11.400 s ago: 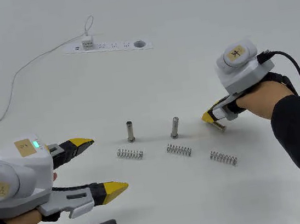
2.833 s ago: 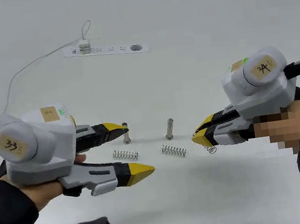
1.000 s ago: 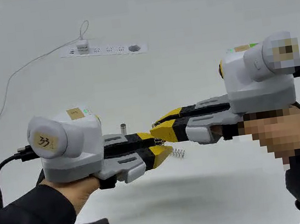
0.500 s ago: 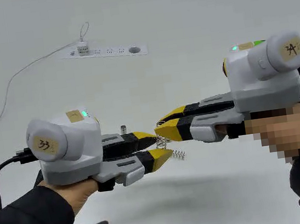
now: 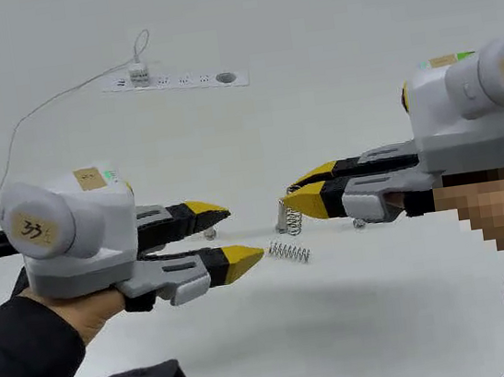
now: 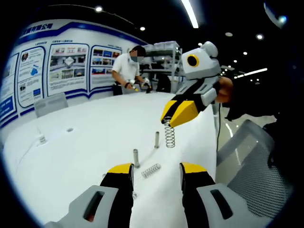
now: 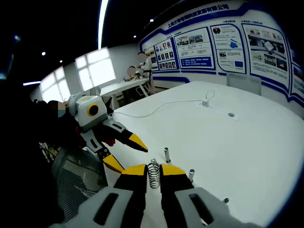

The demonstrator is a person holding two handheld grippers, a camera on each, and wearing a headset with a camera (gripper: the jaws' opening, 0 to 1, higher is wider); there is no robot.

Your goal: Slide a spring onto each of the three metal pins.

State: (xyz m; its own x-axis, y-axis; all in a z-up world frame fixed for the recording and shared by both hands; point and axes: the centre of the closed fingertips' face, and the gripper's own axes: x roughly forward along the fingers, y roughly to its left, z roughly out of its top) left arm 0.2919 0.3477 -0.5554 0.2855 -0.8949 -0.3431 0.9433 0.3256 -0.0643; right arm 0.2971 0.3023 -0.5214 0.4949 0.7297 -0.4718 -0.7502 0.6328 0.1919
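Observation:
My right gripper is shut on the top end of a spring, which hangs straight down from its yellow tips above the table. In the right gripper view the spring stands between the shut jaws. Just behind the hanging spring an upright metal pin stands on the white table; a second pin stands further left. Another spring lies flat in front of the pins. My left gripper is open and holds nothing, its tips a short way left of the hanging spring. A third small metal piece shows under the right gripper.
A white power strip with a plugged charger and a cable lies at the far side of the table. People stand by other benches in the background. The table's near edge runs just below my hands.
Half a second ago both grippers met tip to tip at the spring. The left gripper has since opened and drawn back to the left; the spring now hangs from the right gripper alone.

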